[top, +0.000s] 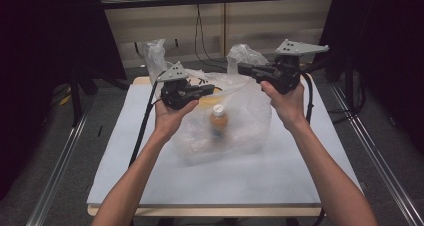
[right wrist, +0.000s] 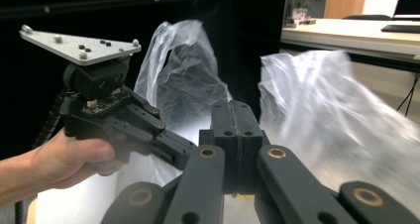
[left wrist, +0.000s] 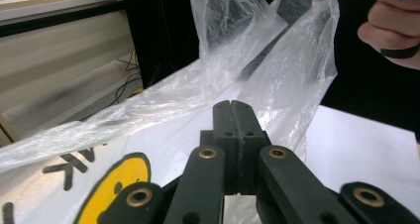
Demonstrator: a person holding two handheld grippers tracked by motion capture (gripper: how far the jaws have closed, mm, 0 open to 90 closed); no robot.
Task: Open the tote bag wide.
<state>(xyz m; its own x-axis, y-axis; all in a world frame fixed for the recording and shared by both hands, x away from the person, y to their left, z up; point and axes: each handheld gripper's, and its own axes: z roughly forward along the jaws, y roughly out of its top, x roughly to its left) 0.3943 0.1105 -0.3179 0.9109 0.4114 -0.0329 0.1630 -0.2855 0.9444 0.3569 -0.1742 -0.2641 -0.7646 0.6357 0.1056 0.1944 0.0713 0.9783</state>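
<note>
White table (top: 280,171) carries a clear plastic bag (top: 240,121), mouth up, its two handle loops standing well apart; a bottle (top: 218,121) stands upright inside with an orange-ish body and white cap, contents blurred through the film. Left gripper (top: 212,89) hangs just above the bag's near-left rim, jaws pressed together; in the left gripper view (left wrist: 233,105) the bag film lies right under and ahead of the closed tips, and whether any film is pinched is hard to tell, probably not. Right gripper (top: 241,67) sits higher, jaws also closed, tips at the base of the right handle loop (top: 243,53), which rises just beyond them. Left handle loop (top: 155,53) stands behind and left of the left gripper. Bottle is below and between both grippers, long axis vertical, left one nearer. Next move likely turns on each claw opening toward its own loop
</note>
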